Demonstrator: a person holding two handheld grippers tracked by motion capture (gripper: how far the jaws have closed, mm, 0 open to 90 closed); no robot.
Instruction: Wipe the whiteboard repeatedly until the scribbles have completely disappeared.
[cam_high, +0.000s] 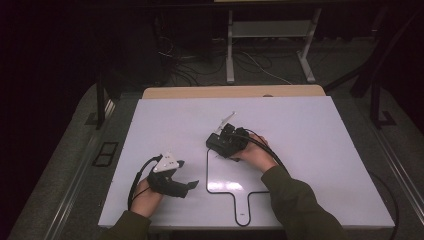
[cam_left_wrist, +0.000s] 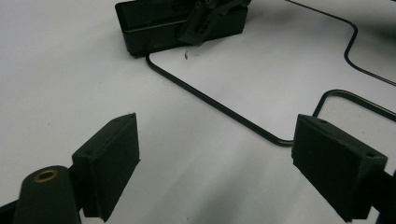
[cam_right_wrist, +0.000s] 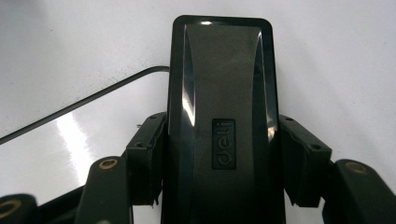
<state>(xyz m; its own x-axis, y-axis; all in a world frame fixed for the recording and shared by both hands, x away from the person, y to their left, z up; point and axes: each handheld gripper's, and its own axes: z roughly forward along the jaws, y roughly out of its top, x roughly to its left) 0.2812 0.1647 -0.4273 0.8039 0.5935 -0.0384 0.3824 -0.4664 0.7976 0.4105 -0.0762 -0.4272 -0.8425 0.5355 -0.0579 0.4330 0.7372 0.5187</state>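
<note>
Stapler clamped at its rear, ready to be shifted

Jaws of the right gripper (cam_right_wrist: 217, 172) press on both long sides of a black stapler (cam_right_wrist: 223, 107), seen close up in the right gripper view; the pads sit just behind the moulded brand plate, toward the tool's back end. The body looks like glossy hard plastic over a metal frame, so it is judged stiff, fairly heavy for its size, and somewhat slippery on those polished flanks. A grip across the parallel side walls, as here, seems the safest hold, since the curved top would let the pads slide off. With the hold set rearward, the nose may dip once lifted.

In the high view the stapler (cam_high: 223, 141) rests on the white table (cam_high: 320, 150), at the upper left corner of a thin black outline (cam_high: 227, 191) shaped like a paddle board. The person's right hand (cam_high: 255, 156) carries the gripper from the lower right.

Nearer the table's front edge, the left gripper (cam_high: 187, 187) lies idle with its jaws spread wide, nothing between them. From its own view the stapler (cam_left_wrist: 182, 25) sits well beyond the pads (cam_left_wrist: 109, 161).
</note>
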